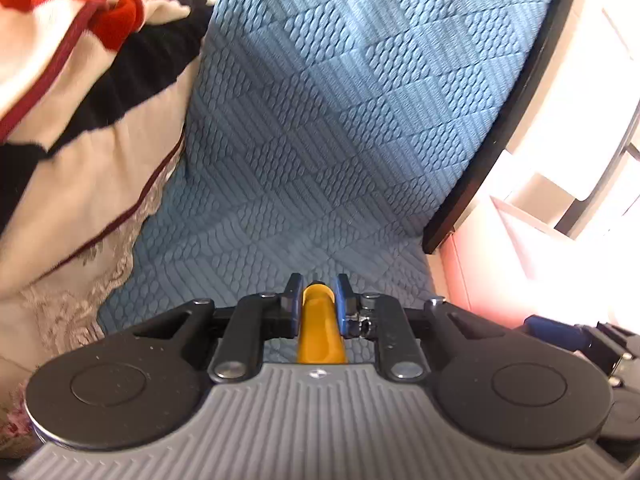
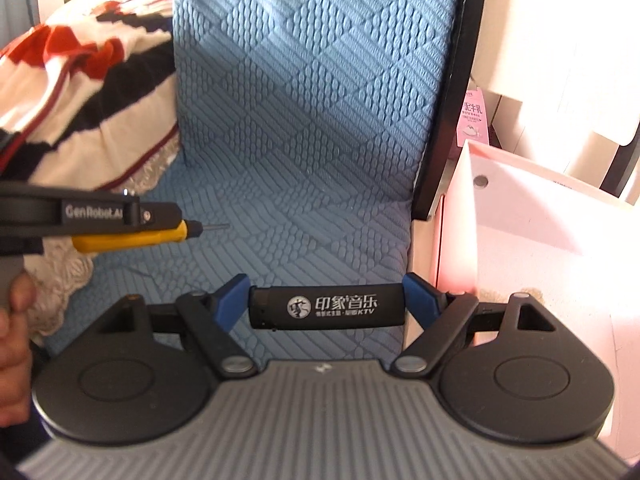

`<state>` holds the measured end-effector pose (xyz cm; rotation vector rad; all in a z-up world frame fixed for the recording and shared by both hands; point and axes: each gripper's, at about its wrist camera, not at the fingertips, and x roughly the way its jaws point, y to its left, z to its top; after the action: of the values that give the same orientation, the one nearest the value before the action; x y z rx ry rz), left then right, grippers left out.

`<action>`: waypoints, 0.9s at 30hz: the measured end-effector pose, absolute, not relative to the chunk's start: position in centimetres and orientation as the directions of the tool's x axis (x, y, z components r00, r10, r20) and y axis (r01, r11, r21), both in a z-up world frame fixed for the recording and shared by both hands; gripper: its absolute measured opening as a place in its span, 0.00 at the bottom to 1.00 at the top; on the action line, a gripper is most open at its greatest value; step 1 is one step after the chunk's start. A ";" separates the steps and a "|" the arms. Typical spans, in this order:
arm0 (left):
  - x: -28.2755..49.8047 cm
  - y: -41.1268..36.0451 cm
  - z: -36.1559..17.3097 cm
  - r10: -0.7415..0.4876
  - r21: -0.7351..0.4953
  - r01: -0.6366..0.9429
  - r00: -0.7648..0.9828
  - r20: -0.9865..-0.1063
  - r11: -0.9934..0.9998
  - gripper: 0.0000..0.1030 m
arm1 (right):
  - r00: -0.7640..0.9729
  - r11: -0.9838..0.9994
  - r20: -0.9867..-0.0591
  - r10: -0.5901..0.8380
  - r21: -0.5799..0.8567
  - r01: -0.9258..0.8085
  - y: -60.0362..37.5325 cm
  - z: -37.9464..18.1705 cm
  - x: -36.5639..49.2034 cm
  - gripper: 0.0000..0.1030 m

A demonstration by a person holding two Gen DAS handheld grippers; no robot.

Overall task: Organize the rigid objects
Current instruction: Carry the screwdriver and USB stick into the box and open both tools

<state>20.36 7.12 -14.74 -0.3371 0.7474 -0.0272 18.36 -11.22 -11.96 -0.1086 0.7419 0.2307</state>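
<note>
Screwdriver (image 1: 321, 326) clenched in left tool (image 1: 319, 294), lighter (image 2: 326, 307) gripped endwise by right tool (image 2: 326, 300) over bed (image 2: 304, 120); keep level, set down in white box (image 2: 520, 216) far right.

A bed (image 2: 312, 120) covered by a blue quilted mattress pad (image 1: 320, 120) carries a rumpled blanket (image 1: 80, 100) striped in red, black and cream, with a lace-trimmed edge, lying along its left side. A dark frame (image 2: 452, 100) edges the bed's right side.

The screwdriver (image 2: 132, 236) is clamped lengthwise in the left gripper (image 1: 318, 300), above the mattress (image 2: 300, 120). The lighter (image 2: 326, 308) is held crosswise in the right gripper (image 2: 326, 300). A blanket (image 2: 80, 100) lies left; a box (image 2: 540, 208) is positioned right.
</note>
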 end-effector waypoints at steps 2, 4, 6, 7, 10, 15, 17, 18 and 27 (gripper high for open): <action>20.3 7.0 -14.0 -0.154 -0.322 -0.087 0.743 -0.651 0.943 0.19 | 0.726 0.970 -0.666 0.172 -0.016 -0.244 -11.6 -11.0 18.4 0.82; 20.3 6.8 -13.1 -0.160 -0.331 -0.080 0.755 -0.636 0.940 0.19 | 0.741 0.969 -0.650 0.171 -0.024 -0.245 -11.9 -10.0 18.3 0.82; 20.5 6.5 -12.0 -0.163 -0.334 -0.071 0.766 -0.621 0.940 0.19 | 0.755 0.970 -0.634 0.171 -0.027 -0.242 -12.3 -8.9 18.4 0.82; 20.6 6.3 -11.5 -0.165 -0.335 -0.066 0.772 -0.614 0.940 0.19 | 0.760 0.970 -0.627 0.172 -0.025 -0.241 -12.6 -8.4 18.4 0.82; 20.9 5.6 -9.9 -0.172 -0.340 -0.051 0.786 -0.593 0.939 0.19 | 0.773 0.974 -0.610 0.176 -0.007 -0.227 -13.8 -6.8 18.8 0.82; 21.7 4.0 -7.3 -0.213 -0.355 0.000 0.801 -0.559 0.935 0.19 | 0.794 0.979 -0.584 0.169 0.010 -0.201 -16.2 -4.6 19.0 0.82; 22.1 3.1 -6.5 -0.224 -0.353 0.020 0.805 -0.549 0.936 0.19 | 0.803 0.982 -0.575 0.160 0.007 -0.191 -17.0 -3.9 19.0 0.82; 22.3 2.7 -6.1 -0.230 -0.350 0.030 0.806 -0.546 0.936 0.19 | 0.808 0.983 -0.569 0.154 0.004 -0.185 -17.5 -3.4 19.0 0.82; 23.2 -3.0 -3.1 -0.294 -0.339 0.126 0.810 -0.507 0.932 0.19 | 0.835 0.992 -0.542 0.098 -0.011 -0.124 -23.0 -1.2 17.9 0.82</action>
<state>23.24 -2.97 -3.13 -0.2982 0.5858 -0.2282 17.91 -23.03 -1.21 -0.0459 0.5712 0.1178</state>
